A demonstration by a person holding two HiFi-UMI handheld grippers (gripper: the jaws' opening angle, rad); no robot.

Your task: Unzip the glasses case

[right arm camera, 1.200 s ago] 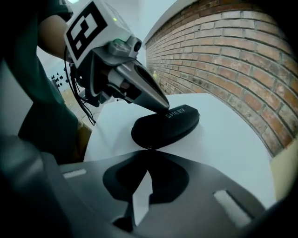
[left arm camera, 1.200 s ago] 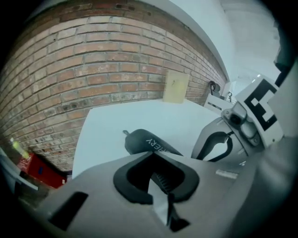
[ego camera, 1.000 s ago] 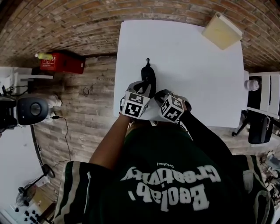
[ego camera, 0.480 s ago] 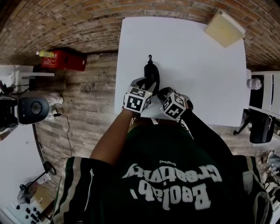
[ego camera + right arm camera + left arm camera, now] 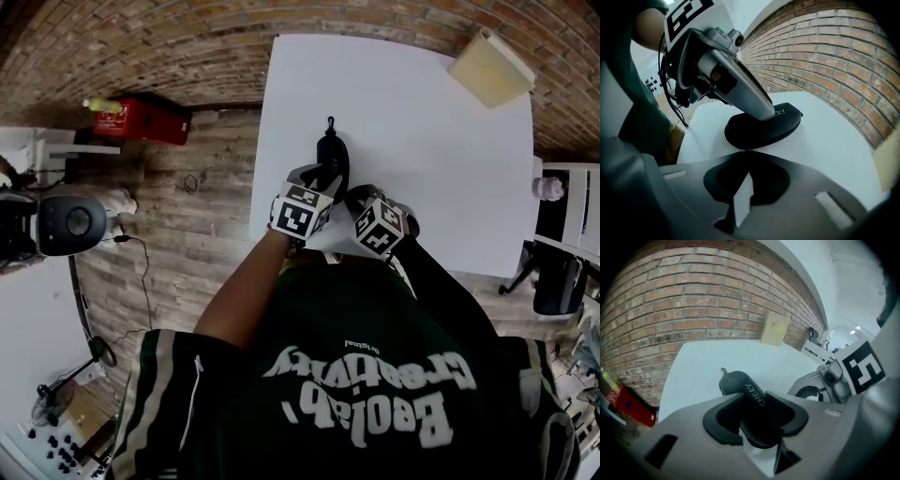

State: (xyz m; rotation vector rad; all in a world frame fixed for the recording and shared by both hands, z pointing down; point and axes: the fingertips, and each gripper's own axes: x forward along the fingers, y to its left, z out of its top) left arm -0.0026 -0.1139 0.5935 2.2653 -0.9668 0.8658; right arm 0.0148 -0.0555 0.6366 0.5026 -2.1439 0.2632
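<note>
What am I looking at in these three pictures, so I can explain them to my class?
A person holds a hand-operated gripper in each hand; no robot arm is involved. The head view looks down from a camera on the person's head. The other two views come from cameras riding on each gripper, looking along its fingers. On the white square table lie a black oval glasses case and, at the far corner, a cream-coloured flat box. The left gripper has just been opening its fingers, which clasp the case's sides. The right gripper is shut, its tip at the case's near end; whether it pinches anything is unclear.
</note>
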